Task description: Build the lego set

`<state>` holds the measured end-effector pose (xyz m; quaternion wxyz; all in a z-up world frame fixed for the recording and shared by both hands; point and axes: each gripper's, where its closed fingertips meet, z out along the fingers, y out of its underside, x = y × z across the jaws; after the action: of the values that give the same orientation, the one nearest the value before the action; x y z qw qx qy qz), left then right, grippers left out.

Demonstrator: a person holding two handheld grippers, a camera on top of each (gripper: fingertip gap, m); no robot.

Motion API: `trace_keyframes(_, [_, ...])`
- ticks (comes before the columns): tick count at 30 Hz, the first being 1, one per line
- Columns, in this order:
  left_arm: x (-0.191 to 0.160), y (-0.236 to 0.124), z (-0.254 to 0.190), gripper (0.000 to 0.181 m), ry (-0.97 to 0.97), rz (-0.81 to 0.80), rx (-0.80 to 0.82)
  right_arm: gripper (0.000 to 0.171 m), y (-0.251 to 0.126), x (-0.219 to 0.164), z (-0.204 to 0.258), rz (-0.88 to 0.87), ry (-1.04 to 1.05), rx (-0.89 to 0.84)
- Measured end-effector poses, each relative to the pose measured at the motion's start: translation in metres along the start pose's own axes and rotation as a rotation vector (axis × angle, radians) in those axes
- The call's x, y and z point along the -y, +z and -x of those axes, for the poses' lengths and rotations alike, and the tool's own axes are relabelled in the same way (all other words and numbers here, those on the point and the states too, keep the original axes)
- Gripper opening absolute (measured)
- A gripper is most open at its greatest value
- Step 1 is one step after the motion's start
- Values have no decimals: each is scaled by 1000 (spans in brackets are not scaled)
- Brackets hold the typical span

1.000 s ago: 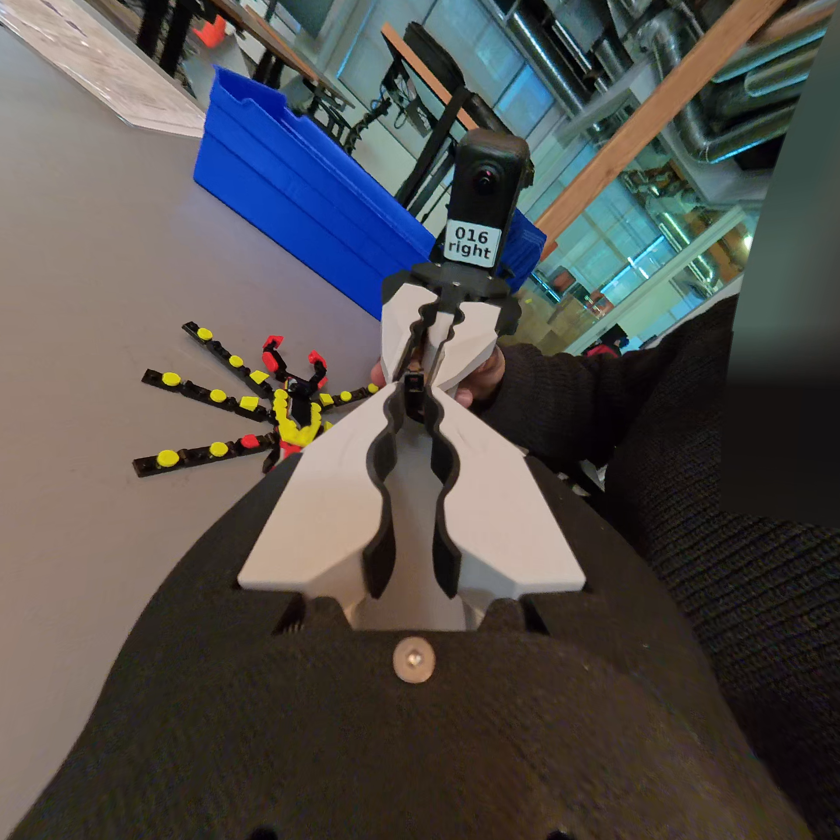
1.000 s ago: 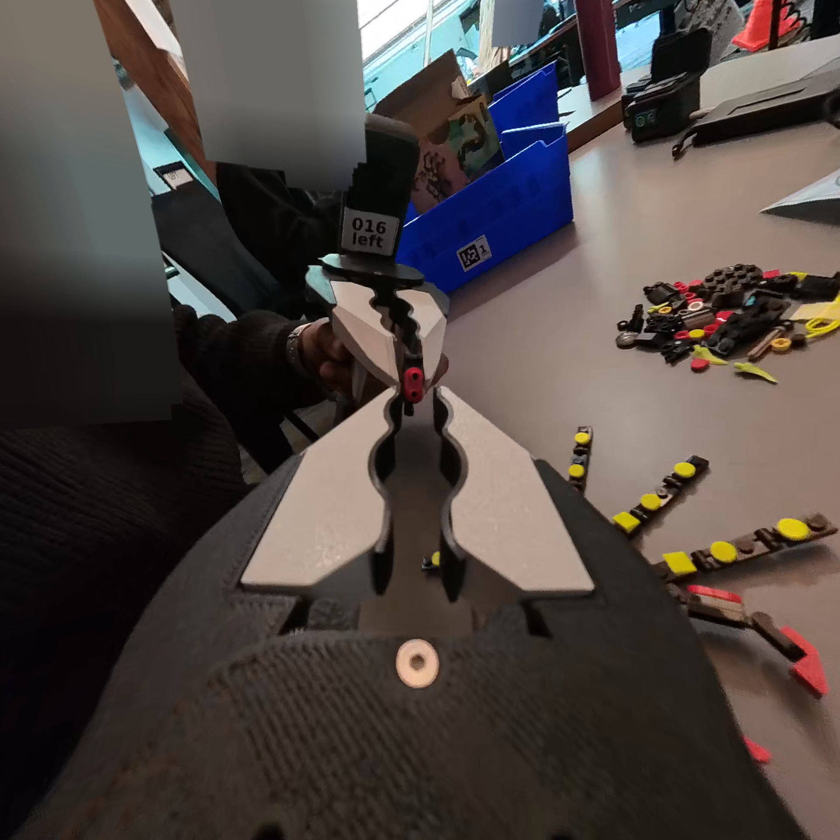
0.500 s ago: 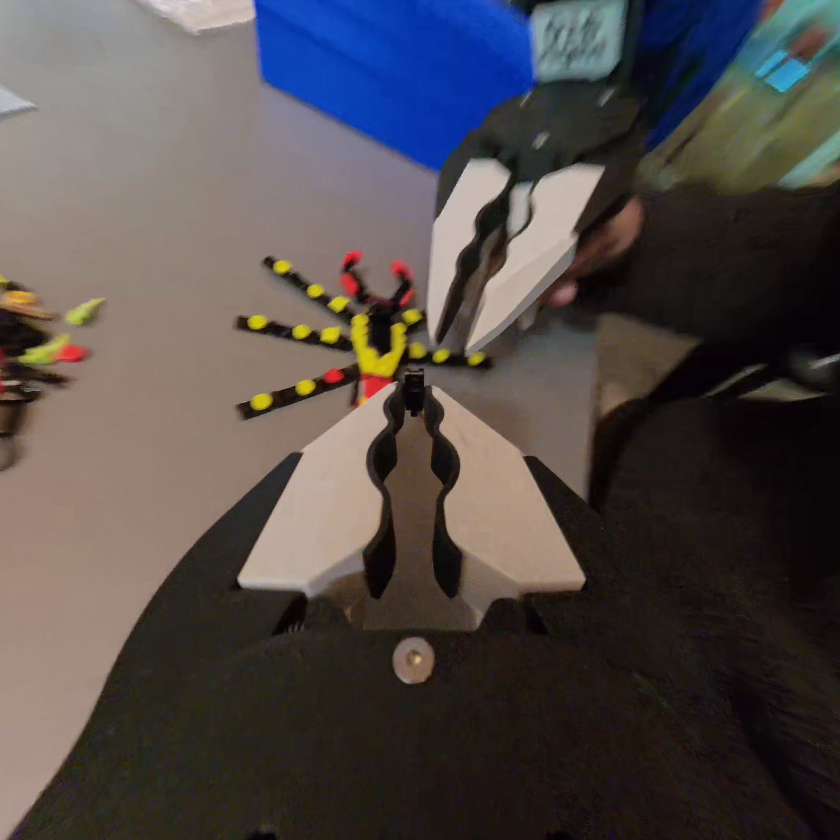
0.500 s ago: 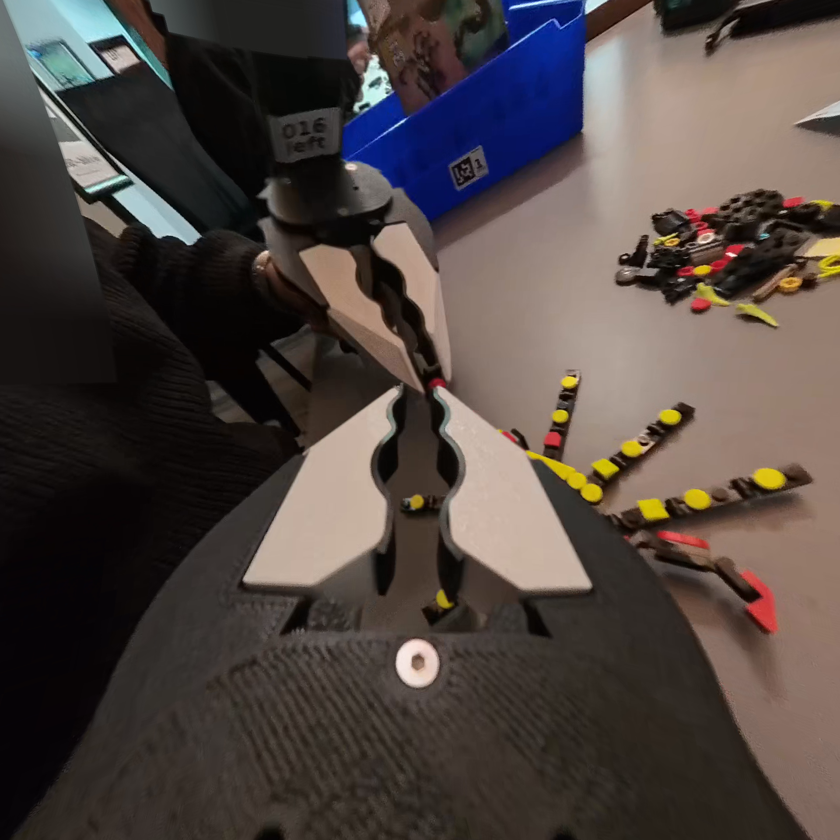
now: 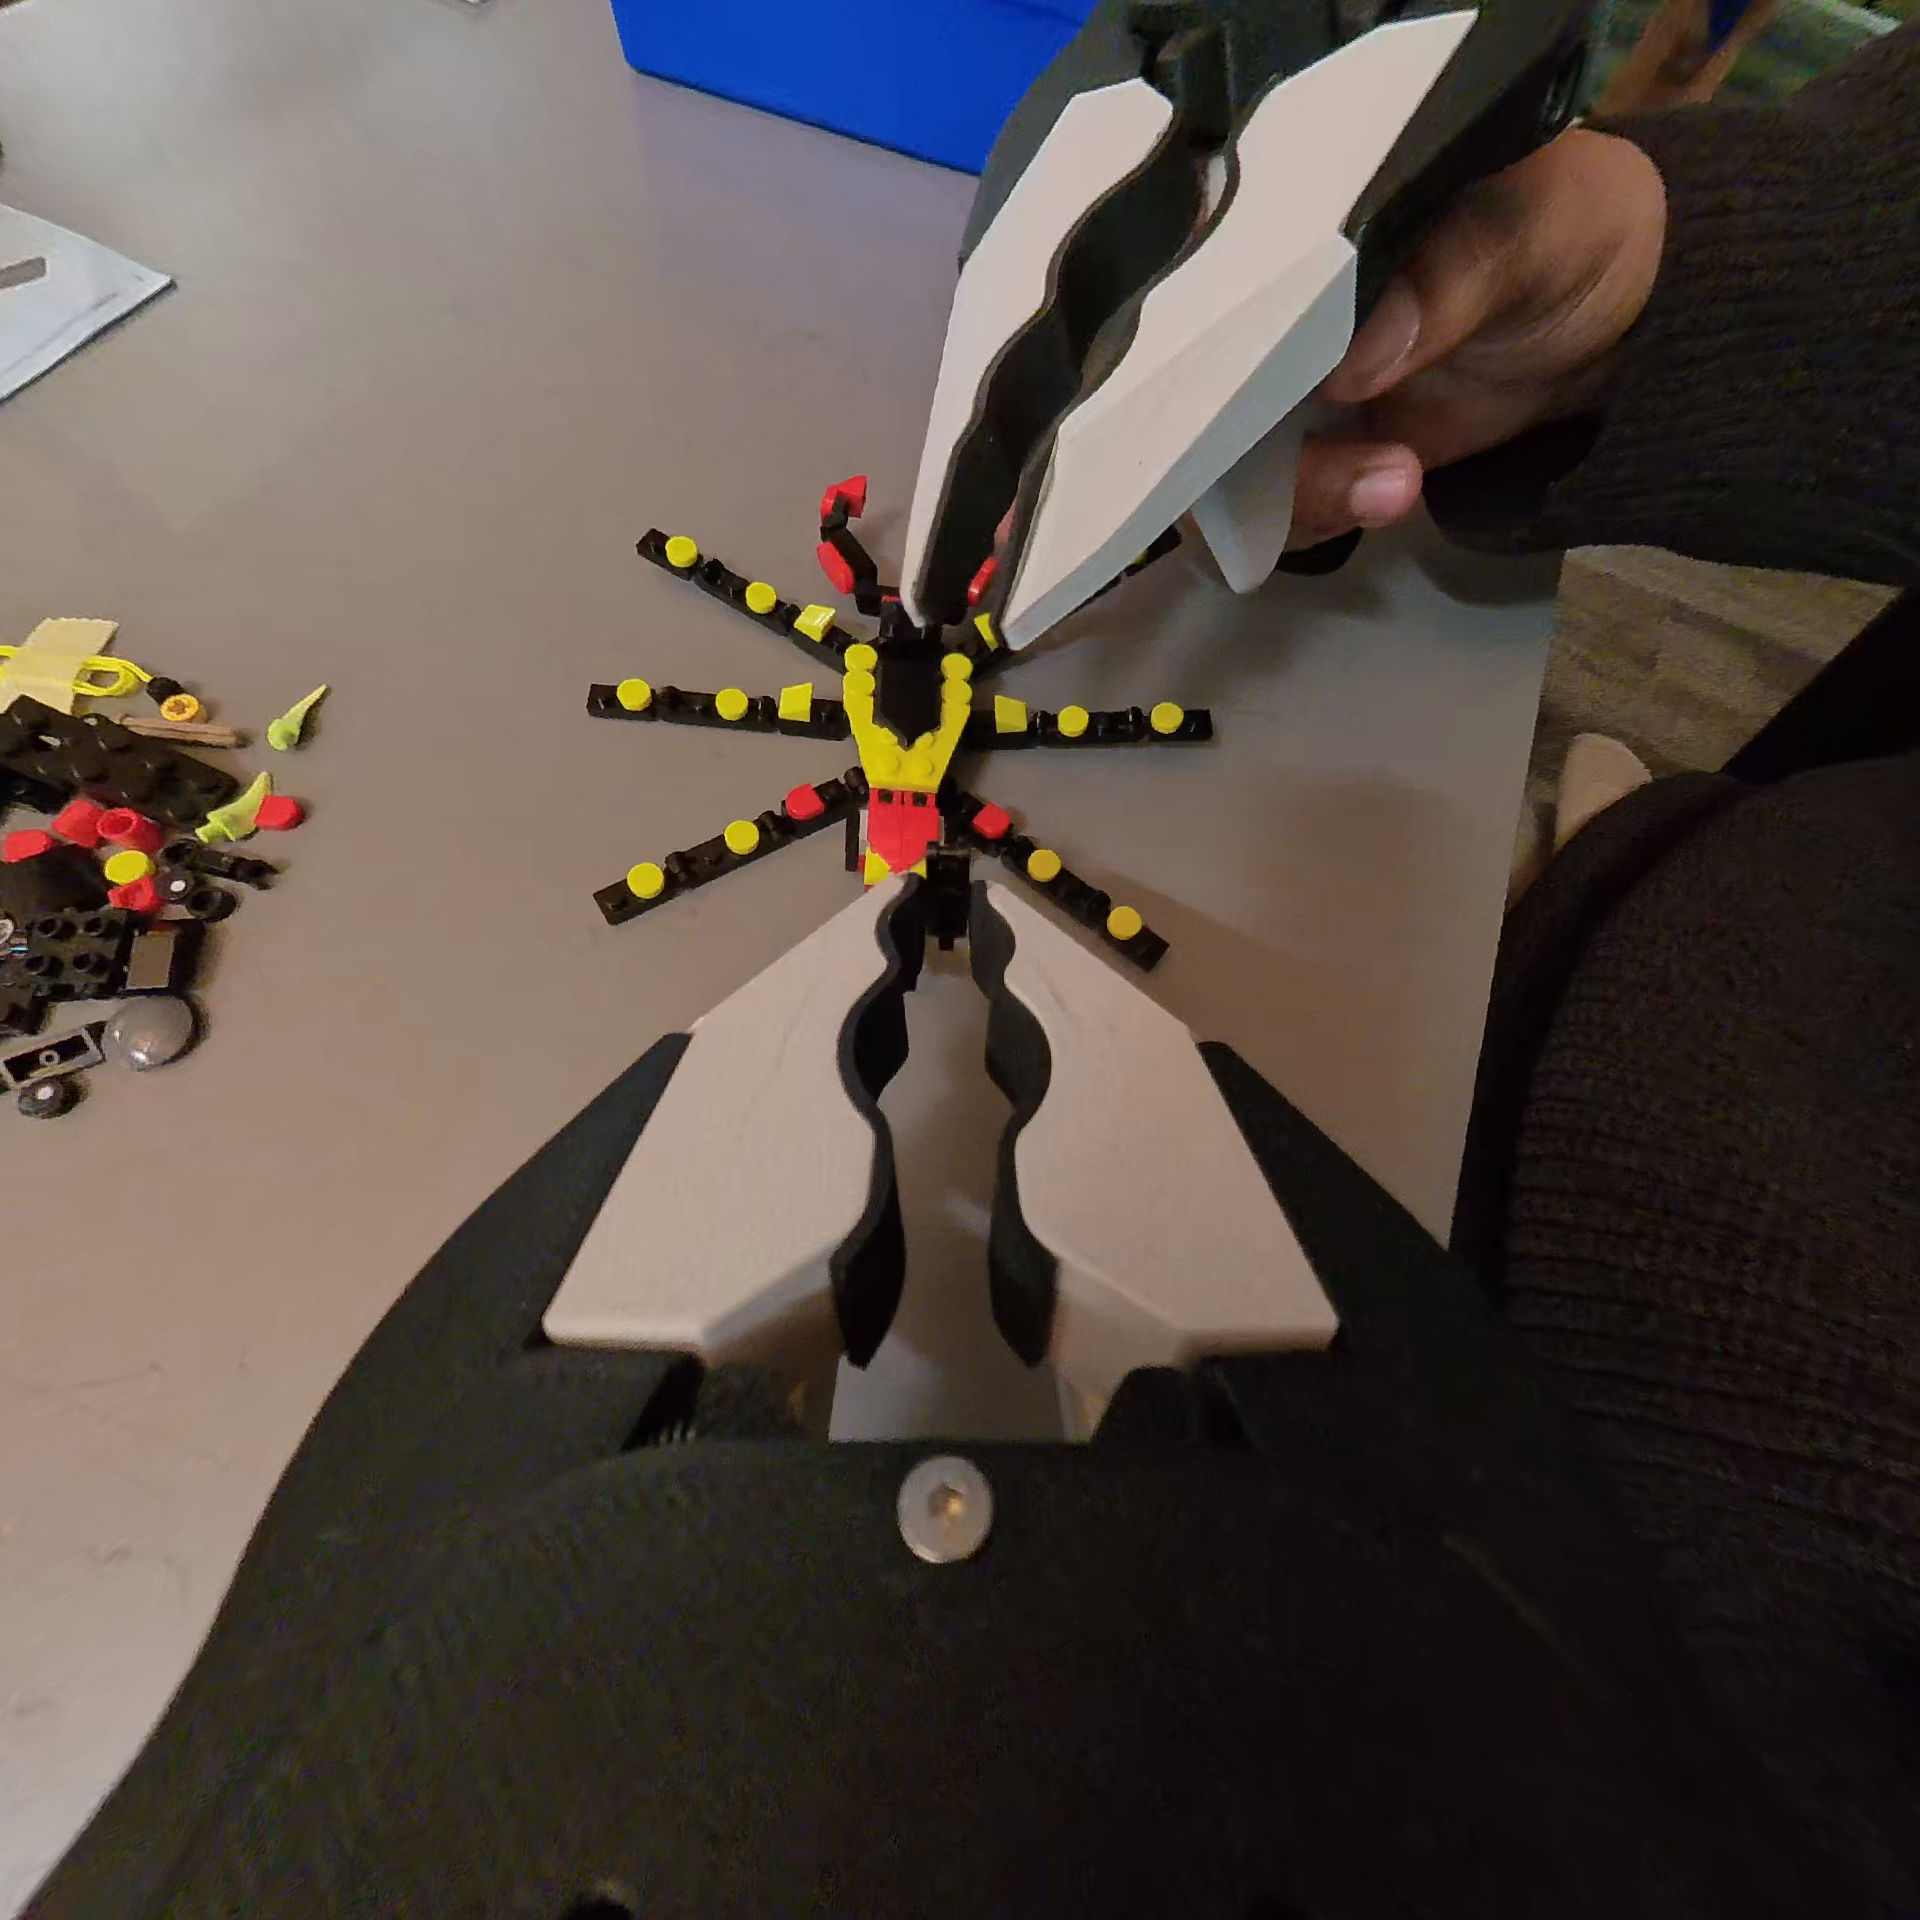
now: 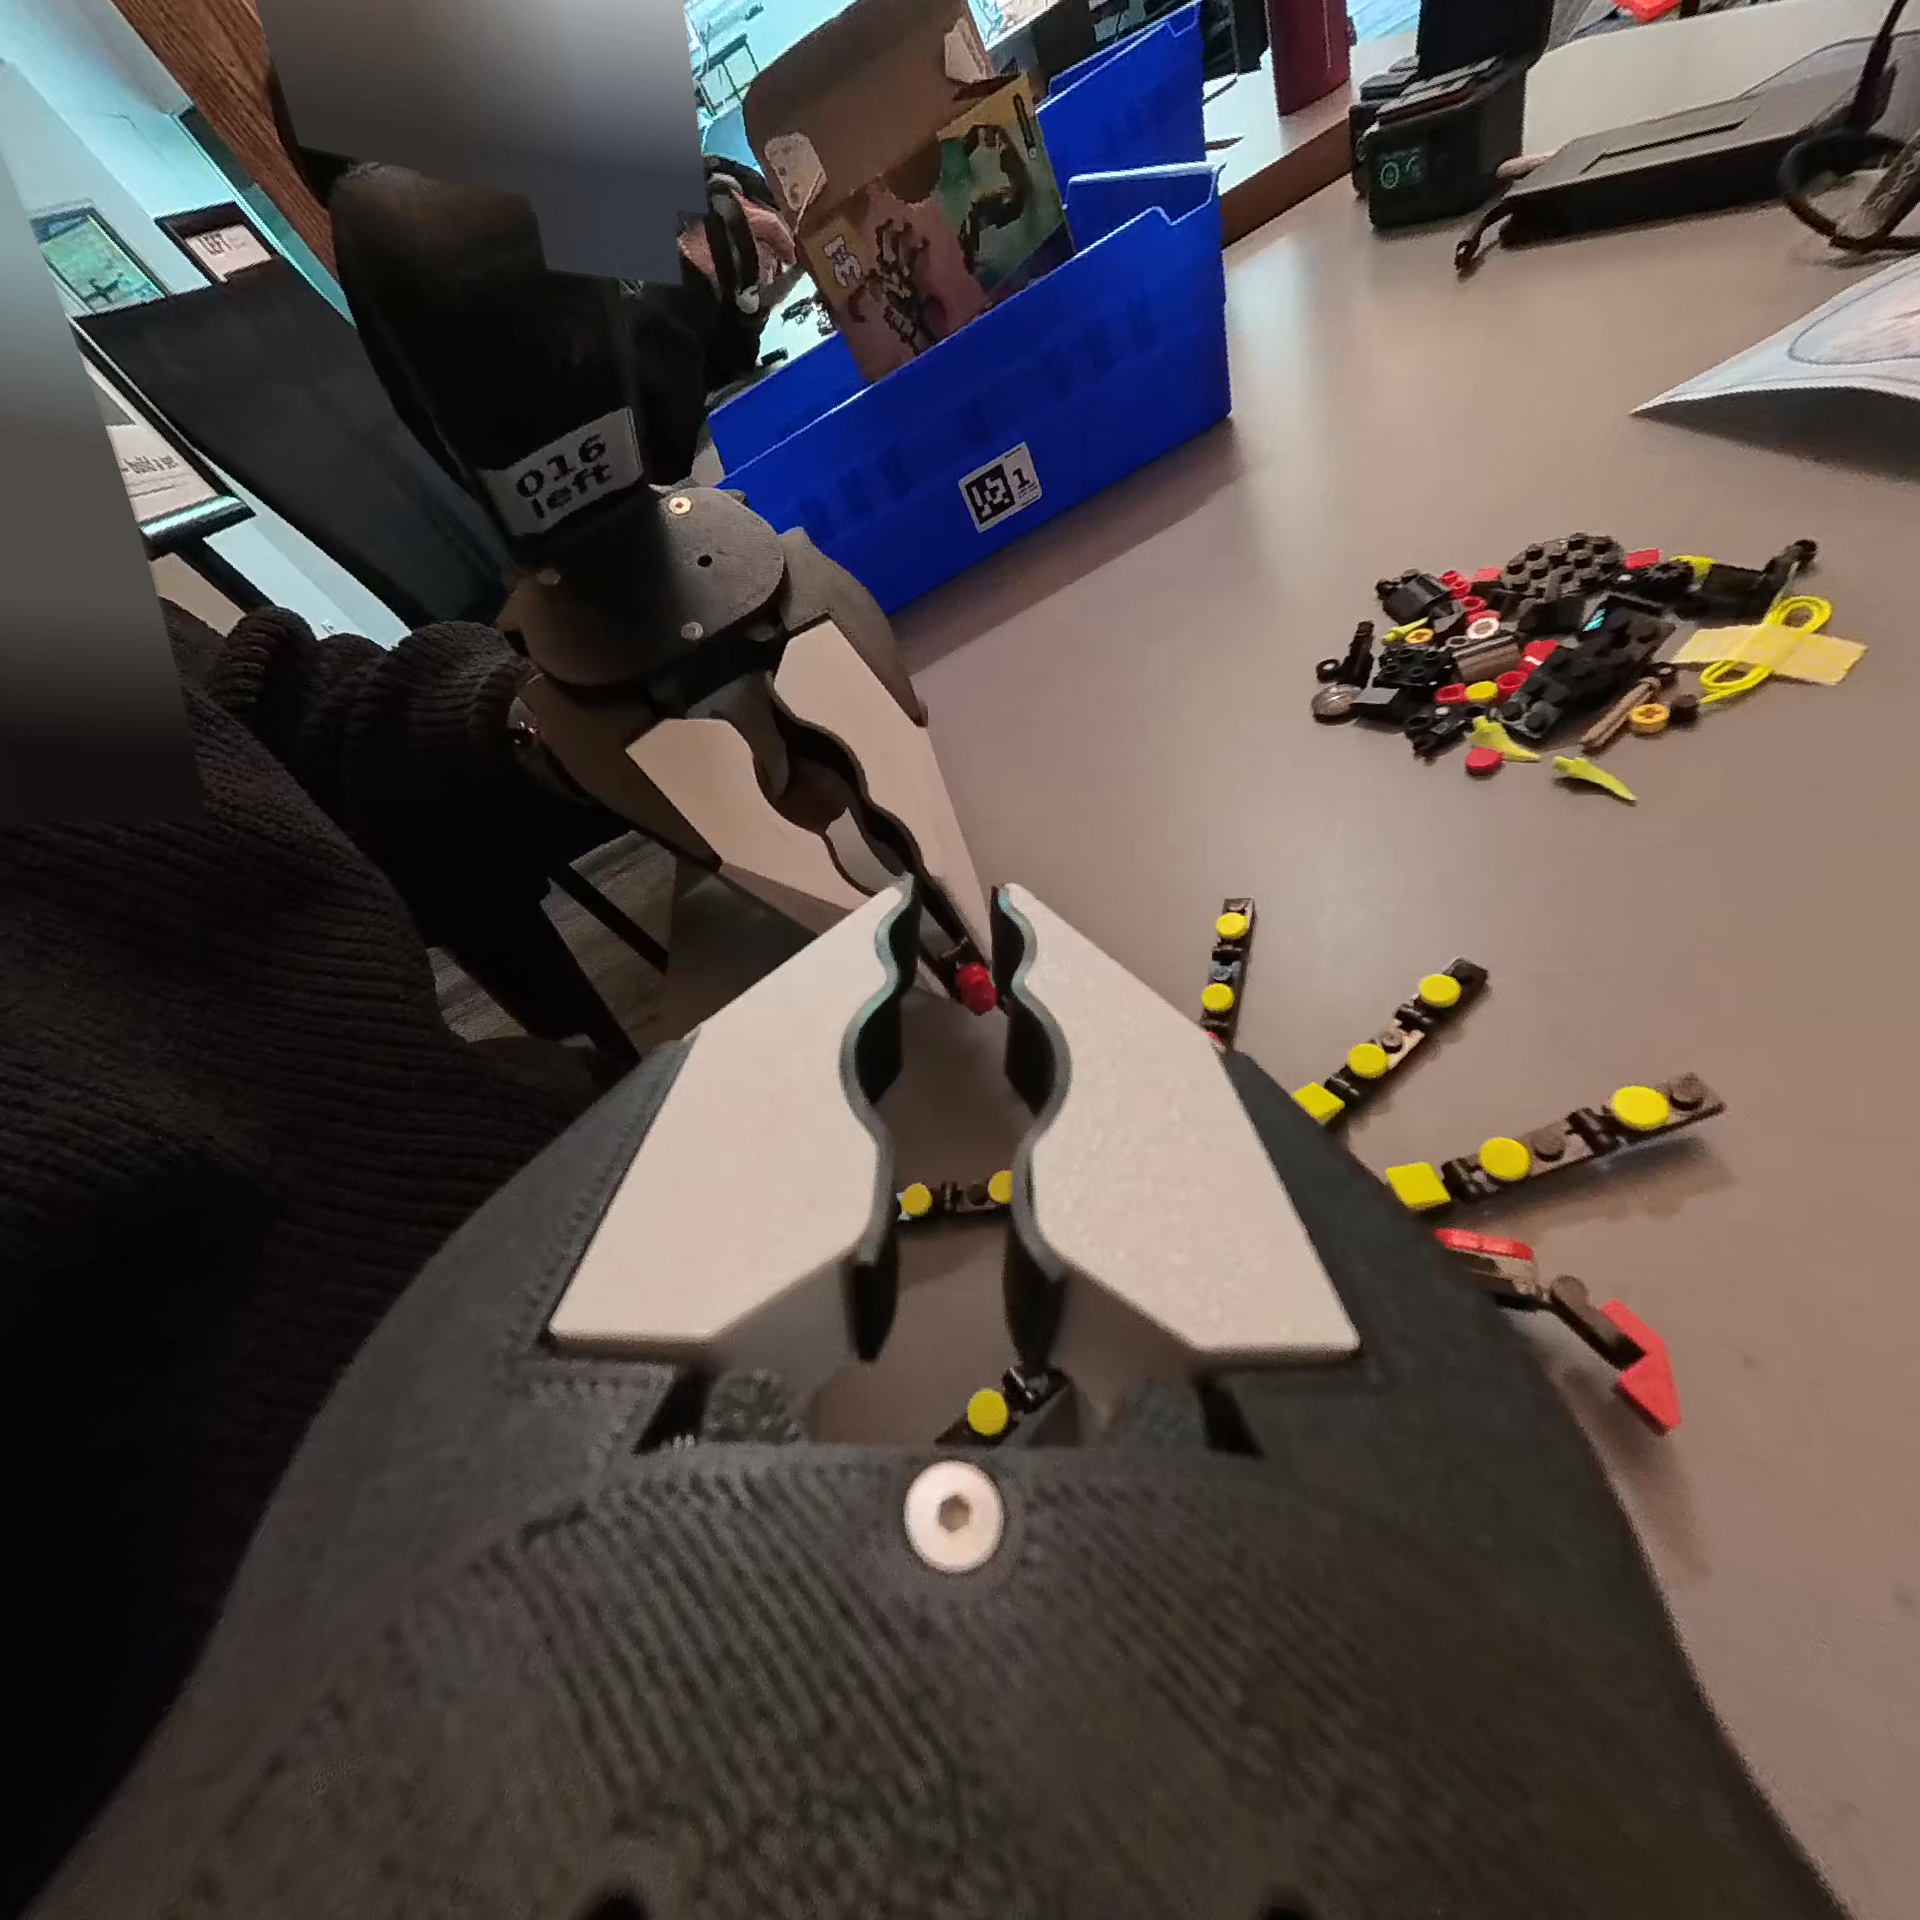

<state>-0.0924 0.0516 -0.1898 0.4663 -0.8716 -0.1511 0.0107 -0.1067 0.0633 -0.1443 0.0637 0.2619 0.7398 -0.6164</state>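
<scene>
A black, yellow and red brick spider point(image 5: 904, 748) lies flat on the grey table point(image 5: 468, 416), and its legs also show in the right wrist view point(image 6: 1507, 1153). My left gripper point(image 5: 942, 914) is shut on a small black piece point(image 5: 945, 904) with a red end point(image 6: 975, 982), held at the spider's red rear end. My right gripper point(image 6: 954, 904) has its fingers a narrow gap apart with nothing seen between them. In the left wrist view the right gripper point(image 5: 966, 623) points down at the spider's head, between its red claws. The spider's body is hidden under the right fingers.
A pile of loose black, red and yellow pieces point(image 5: 94, 883) lies left of the spider and shows in the right wrist view point(image 6: 1558, 665). A blue bin point(image 6: 987, 416) stands behind. A paper sheet point(image 6: 1818, 353) lies farther off. The table edge point(image 5: 1507, 831) is close on the right. Left tips to right tips: about 5 centimetres.
Both grippers have come down from mid-air to the spider. The left one still holds the small piece, now at the spider's rear. The right one now sits at its head.
</scene>
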Motion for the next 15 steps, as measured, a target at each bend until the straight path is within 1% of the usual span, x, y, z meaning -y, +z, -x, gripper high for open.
trace_keyframes(15, [-5,2,6,5,16,32,42,13,-1,1,1,-6,-17,-7])
